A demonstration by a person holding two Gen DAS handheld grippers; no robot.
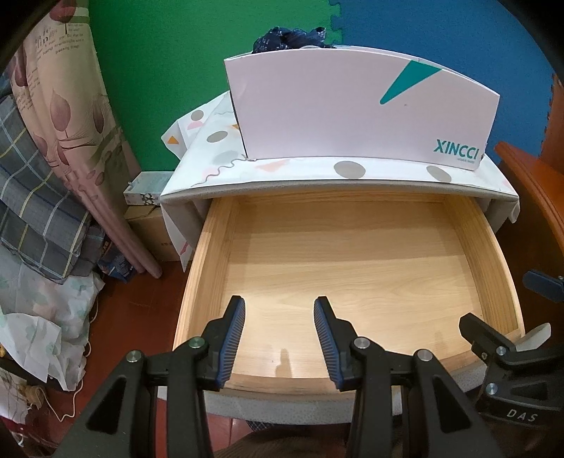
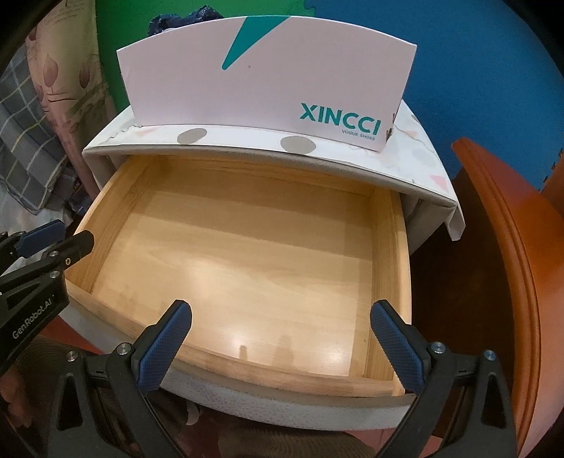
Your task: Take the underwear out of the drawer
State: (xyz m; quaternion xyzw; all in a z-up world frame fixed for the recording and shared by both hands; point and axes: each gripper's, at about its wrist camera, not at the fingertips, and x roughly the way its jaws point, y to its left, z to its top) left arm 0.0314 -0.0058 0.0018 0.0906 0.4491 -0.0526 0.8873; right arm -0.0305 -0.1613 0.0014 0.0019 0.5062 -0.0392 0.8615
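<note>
The wooden drawer (image 1: pixel 208 264) (image 2: pixel 391 267) is pulled out, and only its bare bottom shows inside. Dark navy patterned fabric (image 1: pixel 289 38) (image 2: pixel 183 23) sticks up from a white shoe box (image 1: pixel 335 116) (image 2: pixel 264 88) on the cabinet top behind the drawer. My left gripper (image 1: pixel 279 303) hangs over the drawer's front half, open, with nothing between its fingers. My right gripper (image 2: pixel 282 306) hovers over the drawer's front edge, open wide and holding nothing. Each gripper also shows at the edge of the other view, the right gripper (image 1: pixel 504 303) and the left gripper (image 2: pixel 67 234).
A white cloth with dots (image 1: pixel 218 155) covers the cabinet top. Orange-brown wooden furniture (image 2: pixel 511 264) stands close on the right. On the left are a floral curtain (image 1: pixel 53 123), checked bedding (image 1: pixel 31 197), cardboard boxes (image 1: pixel 148 225) and crumpled cloth on the floor.
</note>
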